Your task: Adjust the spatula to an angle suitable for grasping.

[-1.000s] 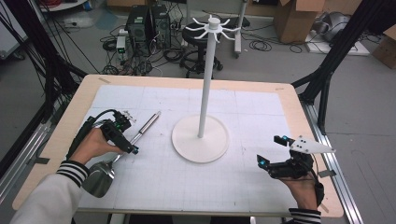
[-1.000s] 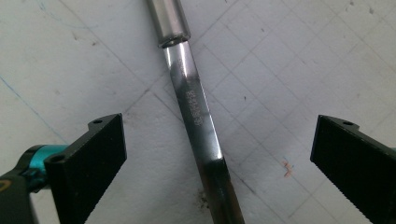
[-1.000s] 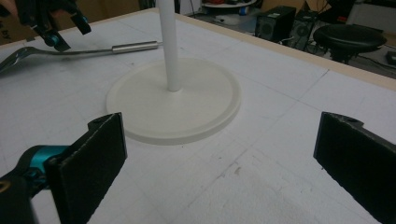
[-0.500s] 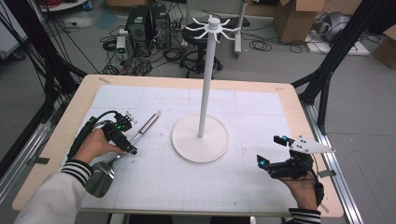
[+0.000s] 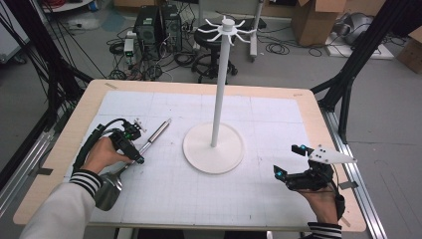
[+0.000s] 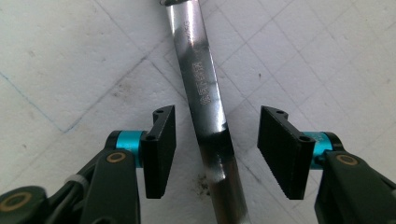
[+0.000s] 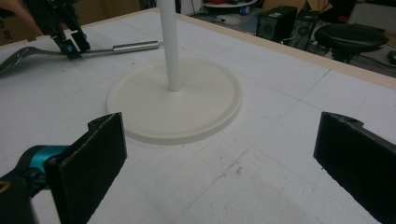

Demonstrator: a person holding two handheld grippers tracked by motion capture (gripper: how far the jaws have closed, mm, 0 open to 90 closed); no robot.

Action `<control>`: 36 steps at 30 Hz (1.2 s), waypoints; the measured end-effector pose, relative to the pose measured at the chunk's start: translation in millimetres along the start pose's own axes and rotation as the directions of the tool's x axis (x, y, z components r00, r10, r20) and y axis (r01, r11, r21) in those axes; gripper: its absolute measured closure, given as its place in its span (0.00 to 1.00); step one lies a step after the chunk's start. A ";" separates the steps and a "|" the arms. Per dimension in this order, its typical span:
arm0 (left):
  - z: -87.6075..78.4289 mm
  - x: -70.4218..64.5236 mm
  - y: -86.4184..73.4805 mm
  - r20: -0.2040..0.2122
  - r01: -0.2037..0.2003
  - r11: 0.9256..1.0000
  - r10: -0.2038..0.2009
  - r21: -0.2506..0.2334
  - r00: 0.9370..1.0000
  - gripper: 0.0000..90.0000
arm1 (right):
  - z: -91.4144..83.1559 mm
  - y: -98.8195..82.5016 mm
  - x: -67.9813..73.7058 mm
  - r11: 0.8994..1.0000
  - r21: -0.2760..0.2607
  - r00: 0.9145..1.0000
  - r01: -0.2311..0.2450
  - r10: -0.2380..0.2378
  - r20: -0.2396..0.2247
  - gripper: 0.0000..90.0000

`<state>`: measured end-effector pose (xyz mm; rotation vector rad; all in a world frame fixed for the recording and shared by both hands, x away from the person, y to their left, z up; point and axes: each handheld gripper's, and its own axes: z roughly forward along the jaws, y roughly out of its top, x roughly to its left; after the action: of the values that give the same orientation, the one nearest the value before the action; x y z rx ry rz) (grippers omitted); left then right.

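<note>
A steel ladle [image 5: 155, 133] lies on the white gridded mat at the left, bowl toward the person. My left gripper [image 5: 136, 155] points down over its handle [image 6: 201, 79]. In the left gripper view the handle runs between the two pads [image 6: 161, 144] with a gap on each side. The jaws have just been closing and do not touch the handle. My right gripper [image 5: 287, 160] rests low near the table's front right, wide open with nothing between its pads [image 7: 98, 154]. From there the left gripper [image 7: 70, 45] and the ladle [image 7: 135, 45] show far off.
A white stand with a round base [image 5: 214, 149] and a tall pole [image 5: 221, 84] topped by radial hooks rises mid-table. Its base [image 7: 187, 112] lies just ahead of the right gripper. The wooden table edge [image 5: 64, 144] frames the mat.
The left hand has barely shifted over the ladle handle, and its jaws look narrower. The right hand and the stand have stayed put.
</note>
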<state>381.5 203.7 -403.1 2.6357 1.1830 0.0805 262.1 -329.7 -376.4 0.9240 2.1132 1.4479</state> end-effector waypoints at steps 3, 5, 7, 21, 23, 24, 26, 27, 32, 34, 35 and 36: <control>1.3 0.1 0.3 0.005 0.015 1.000 -0.015 0.008 1.000 0.59 | 0.1 -0.2 -0.3 1.000 0.003 1.000 0.003 -0.003 0.000 0.02; 1.2 0.6 0.5 0.003 0.017 1.000 -0.017 0.010 1.000 0.63 | 0.2 -0.2 -0.4 1.000 0.003 1.000 0.005 -0.005 0.000 0.02; 0.8 0.7 0.7 0.006 0.021 1.000 -0.021 0.015 1.000 0.66 | 0.3 -0.3 -0.4 1.000 0.002 1.000 0.002 -0.002 0.001 0.02; 1.4 -0.3 3.3 -0.027 0.093 0.995 -0.092 0.043 0.995 0.80 | 0.6 0.4 1.0 1.000 0.002 1.000 0.009 -0.009 -0.005 0.02; 1.2 0.1 3.6 -0.025 0.111 0.993 -0.110 0.044 0.994 0.80 | 0.4 0.6 1.2 1.000 0.003 1.000 0.009 -0.009 -0.003 0.02; 0.8 0.7 3.7 -0.028 0.118 0.992 -0.117 0.045 0.993 0.80 | 0.3 0.8 1.3 1.000 0.006 1.000 0.011 -0.011 -0.001 0.02; 0.4 0.4 3.3 -0.037 0.112 0.993 -0.110 0.045 0.993 0.82 | 0.4 1.1 1.8 1.000 0.013 1.000 0.011 -0.011 0.002 0.02; 0.5 -0.8 2.5 -0.049 0.080 0.996 -0.079 0.038 0.996 0.83 | 0.6 1.1 1.6 1.000 0.011 1.000 0.016 -0.016 0.001 0.02; -0.7 -0.9 2.0 -0.051 0.083 0.996 -0.081 0.035 0.995 0.83 | 0.3 0.9 1.3 1.000 0.012 1.000 0.015 -0.015 0.003 0.02; -1.9 -0.7 1.6 -0.048 0.083 0.996 -0.082 0.031 0.995 0.83 | 0.5 1.1 1.8 1.000 0.012 1.000 0.010 -0.011 0.002 0.02; -2.7 -0.4 1.3 -0.046 0.082 0.996 -0.081 0.026 0.996 0.83 | 0.6 1.1 1.7 1.000 0.012 1.000 0.011 -0.011 0.003 0.02; -3.6 -0.2 0.9 -0.046 0.085 0.996 -0.084 0.022 0.995 0.83 | 0.7 1.0 1.5 1.000 0.011 1.000 0.011 -0.011 0.003 0.02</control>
<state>381.5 203.7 -399.4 2.6130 1.3166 0.1120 261.8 -327.9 -375.6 0.9160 2.1234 1.4298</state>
